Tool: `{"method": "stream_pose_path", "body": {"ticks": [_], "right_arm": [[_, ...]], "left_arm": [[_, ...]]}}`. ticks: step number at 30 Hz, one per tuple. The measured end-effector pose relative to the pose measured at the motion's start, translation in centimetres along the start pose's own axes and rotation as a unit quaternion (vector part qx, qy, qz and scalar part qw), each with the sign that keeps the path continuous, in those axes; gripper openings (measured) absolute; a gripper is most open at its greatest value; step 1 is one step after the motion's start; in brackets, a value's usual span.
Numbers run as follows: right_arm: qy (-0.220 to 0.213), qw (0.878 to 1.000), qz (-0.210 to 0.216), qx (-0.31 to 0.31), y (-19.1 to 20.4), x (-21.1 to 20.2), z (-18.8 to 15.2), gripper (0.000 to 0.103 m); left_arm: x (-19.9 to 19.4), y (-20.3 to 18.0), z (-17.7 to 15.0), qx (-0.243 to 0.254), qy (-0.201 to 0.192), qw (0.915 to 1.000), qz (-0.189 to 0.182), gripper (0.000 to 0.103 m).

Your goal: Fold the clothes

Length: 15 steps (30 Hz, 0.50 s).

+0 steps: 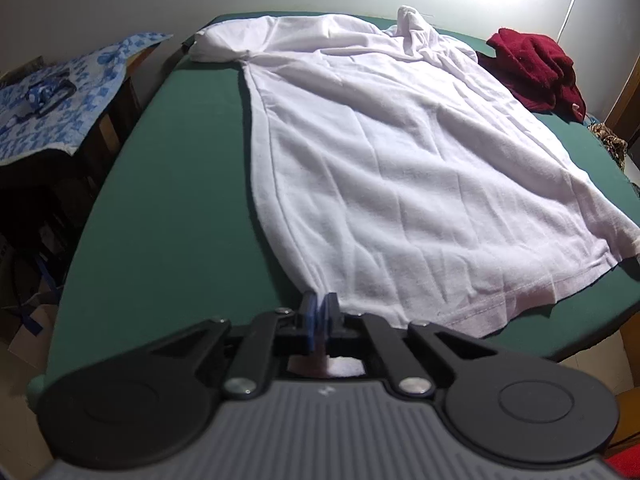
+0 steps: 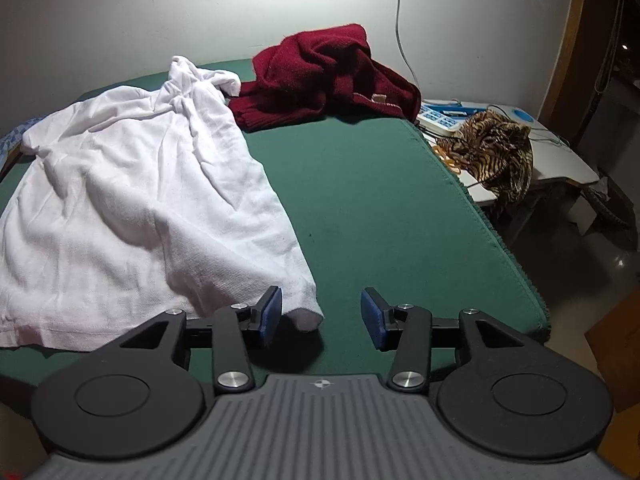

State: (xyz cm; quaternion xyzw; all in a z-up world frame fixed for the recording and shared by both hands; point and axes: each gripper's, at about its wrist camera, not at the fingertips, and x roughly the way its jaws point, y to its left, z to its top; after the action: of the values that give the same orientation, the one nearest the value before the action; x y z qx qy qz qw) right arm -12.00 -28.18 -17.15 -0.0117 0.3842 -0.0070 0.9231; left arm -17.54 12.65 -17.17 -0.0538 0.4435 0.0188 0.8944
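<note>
A white shirt [image 1: 400, 160] lies spread flat on the green table [image 1: 180, 200], collar at the far end. My left gripper [image 1: 319, 312] is shut on the shirt's near left hem corner, and white cloth shows behind the blue pads. In the right wrist view the white shirt [image 2: 140, 208] fills the left half of the table [image 2: 380, 208]. Its near right hem corner [image 2: 306, 318] rests on the green surface between the pads of my right gripper [image 2: 322, 314]. That gripper is open; the corner lies close to the left pad [image 2: 272, 312], and neither pad presses on it.
A crumpled dark red garment [image 2: 328, 76] sits at the table's far right. Past the right edge, a low white stand holds a brown patterned cloth [image 2: 496, 152]. A blue floral cloth [image 1: 60, 92] covers a surface left of the table. A wall runs behind.
</note>
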Motion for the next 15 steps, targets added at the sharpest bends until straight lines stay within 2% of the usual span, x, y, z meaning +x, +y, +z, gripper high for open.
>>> {"method": "stream_pose_path", "body": {"ticks": [4, 7, 10, 15], "right_arm": [[0.022, 0.997, 0.000, 0.073, -1.3, 1.1, -0.2, 0.048], [0.033, 0.992, 0.017, 0.121, -2.2, 1.5, -0.3, 0.048], [0.034, 0.991, 0.026, 0.130, -2.0, 1.5, -0.3, 0.048], [0.039, 0.994, 0.055, 0.087, -0.2, 1.9, -0.4, 0.048]], "left_arm": [[-2.1, 0.5, -0.3, 0.002, -0.023, 0.9994, 0.027, 0.000], [-4.5, 1.6, -0.2, -0.002, -0.046, 0.9982, 0.038, 0.000], [-6.8, 3.1, 0.1, 0.003, -0.063, 0.9970, 0.045, 0.000], [-5.3, 4.3, -1.6, 0.017, -0.012, 0.9968, 0.077, 0.000]]}}
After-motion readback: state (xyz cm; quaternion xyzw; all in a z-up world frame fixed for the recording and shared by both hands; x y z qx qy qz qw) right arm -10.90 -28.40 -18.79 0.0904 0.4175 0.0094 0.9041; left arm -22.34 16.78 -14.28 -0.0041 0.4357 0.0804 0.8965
